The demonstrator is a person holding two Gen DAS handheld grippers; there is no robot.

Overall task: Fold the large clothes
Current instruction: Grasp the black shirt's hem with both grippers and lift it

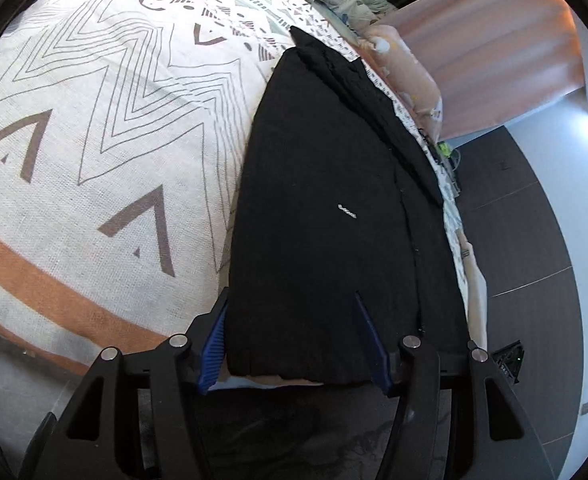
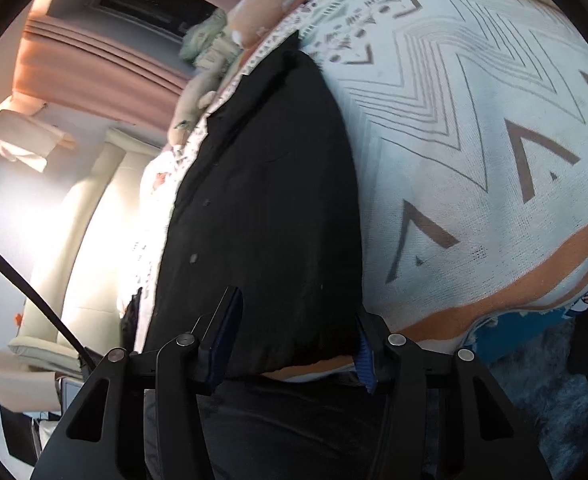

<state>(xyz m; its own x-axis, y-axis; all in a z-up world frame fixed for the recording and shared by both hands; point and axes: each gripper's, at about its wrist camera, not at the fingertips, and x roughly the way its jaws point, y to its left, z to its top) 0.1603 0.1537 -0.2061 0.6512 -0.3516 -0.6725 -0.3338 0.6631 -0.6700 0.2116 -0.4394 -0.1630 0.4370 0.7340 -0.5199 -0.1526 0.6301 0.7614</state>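
Home bedroom: patterned bedspread, pink curtains.

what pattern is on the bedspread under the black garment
White bedspread with grey-brown zigzags, chevrons and an orange band; clearest in the left wrist view.

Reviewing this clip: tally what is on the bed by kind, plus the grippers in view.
Black folded garment: 1
White bedspread with grey zigzag print and orange band: 1
Black two-finger grippers with blue pads, left and right: 2
Total: 4
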